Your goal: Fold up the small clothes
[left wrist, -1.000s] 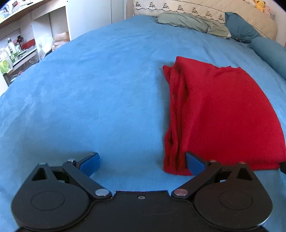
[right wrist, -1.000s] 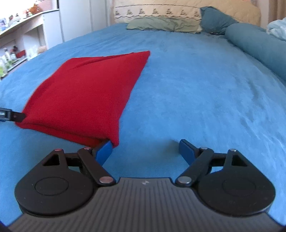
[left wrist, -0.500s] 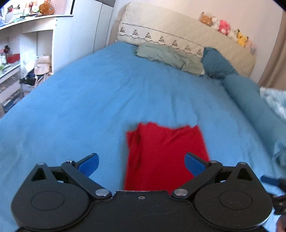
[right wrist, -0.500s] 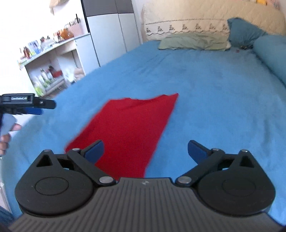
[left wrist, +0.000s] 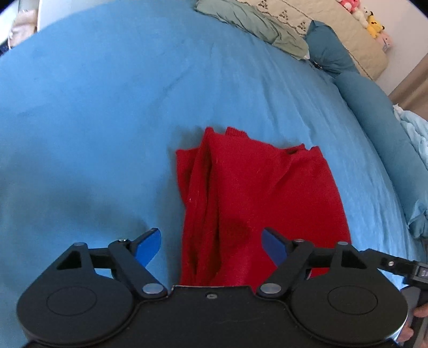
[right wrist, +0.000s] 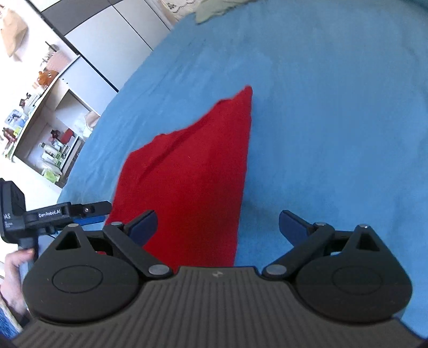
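Note:
A red knitted garment [left wrist: 256,198] lies folded into a long rectangle on the blue bed cover [left wrist: 107,107]; its left side is bunched in lengthwise folds. It also shows in the right wrist view [right wrist: 192,182]. My left gripper [left wrist: 211,245] is open and empty, held above the garment's near end. My right gripper [right wrist: 218,227] is open and empty, above the garment's near right edge. The left gripper's body [right wrist: 53,214] shows at the left of the right wrist view, and the right gripper's body [left wrist: 401,267] at the right of the left wrist view.
Pillows [left wrist: 254,24] and a long blue bolster [left wrist: 379,128] lie at the bed's head and right side, with plush toys [left wrist: 371,18] on the headboard. White shelves with bottles [right wrist: 48,144] and a wardrobe [right wrist: 112,45] stand left of the bed.
Both grippers rose up from the garment's near corners and now tilt down over it from above. Both stayed open. The garment has not moved.

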Available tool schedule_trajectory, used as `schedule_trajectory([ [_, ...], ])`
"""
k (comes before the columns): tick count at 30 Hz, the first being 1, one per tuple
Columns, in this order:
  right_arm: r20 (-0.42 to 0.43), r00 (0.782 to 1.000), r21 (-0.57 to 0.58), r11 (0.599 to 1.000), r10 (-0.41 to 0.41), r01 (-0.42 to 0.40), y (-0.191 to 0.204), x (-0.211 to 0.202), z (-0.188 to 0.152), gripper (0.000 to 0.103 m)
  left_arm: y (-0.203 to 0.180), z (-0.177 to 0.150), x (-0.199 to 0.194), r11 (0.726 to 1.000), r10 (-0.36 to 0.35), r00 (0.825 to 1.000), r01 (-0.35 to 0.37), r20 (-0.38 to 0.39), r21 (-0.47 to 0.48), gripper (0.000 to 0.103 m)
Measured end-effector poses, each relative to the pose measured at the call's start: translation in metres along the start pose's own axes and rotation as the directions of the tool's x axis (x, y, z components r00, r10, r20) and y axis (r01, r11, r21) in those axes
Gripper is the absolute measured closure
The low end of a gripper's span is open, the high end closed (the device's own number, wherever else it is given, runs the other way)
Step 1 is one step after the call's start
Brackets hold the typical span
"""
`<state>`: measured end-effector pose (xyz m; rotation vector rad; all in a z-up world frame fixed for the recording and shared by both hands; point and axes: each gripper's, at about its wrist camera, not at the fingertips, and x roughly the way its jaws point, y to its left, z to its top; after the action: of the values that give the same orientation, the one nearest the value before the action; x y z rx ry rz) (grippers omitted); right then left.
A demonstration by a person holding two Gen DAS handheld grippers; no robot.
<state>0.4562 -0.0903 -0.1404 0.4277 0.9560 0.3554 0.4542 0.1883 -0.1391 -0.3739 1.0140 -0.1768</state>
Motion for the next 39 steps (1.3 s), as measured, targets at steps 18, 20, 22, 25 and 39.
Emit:
schedule_trajectory([
  [18, 0.115, 0.992, -0.138, 0.990, 0.042, -0.026, 0.038, -0.019, -0.002, 0.067, -0.045, -0.009, -0.021, 0.995, -0.050, 0.997, 0.045, 0.055, 0.094, 0.084],
  [20, 0.128, 0.991, -0.179, 0.984, 0.047, -0.024, 0.040, -0.045, -0.009, 0.067, -0.058, -0.020, -0.033, 0.992, -0.084, 0.995, 0.079, 0.052, 0.095, 0.084],
  [22, 0.135, 0.989, -0.187, 0.982, 0.059, -0.033, 0.036, -0.072, -0.018, 0.067, -0.081, -0.038, -0.047, 0.987, -0.082, 0.995, 0.073, 0.059, 0.142, 0.084],
  [25, 0.153, 0.987, -0.210, 0.978, 0.047, -0.014, 0.026, -0.116, -0.043, 0.067, -0.112, -0.071, -0.063, 0.977, -0.094, 0.993, 0.077, 0.073, 0.200, 0.084],
  [39, 0.106, 0.994, 0.029, 0.999, -0.021, 0.018, -0.083, -0.160, -0.161, 0.064, -0.159, -0.201, -0.047, 0.977, 0.033, 0.996, -0.049, 0.080, 0.207, 0.079],
])
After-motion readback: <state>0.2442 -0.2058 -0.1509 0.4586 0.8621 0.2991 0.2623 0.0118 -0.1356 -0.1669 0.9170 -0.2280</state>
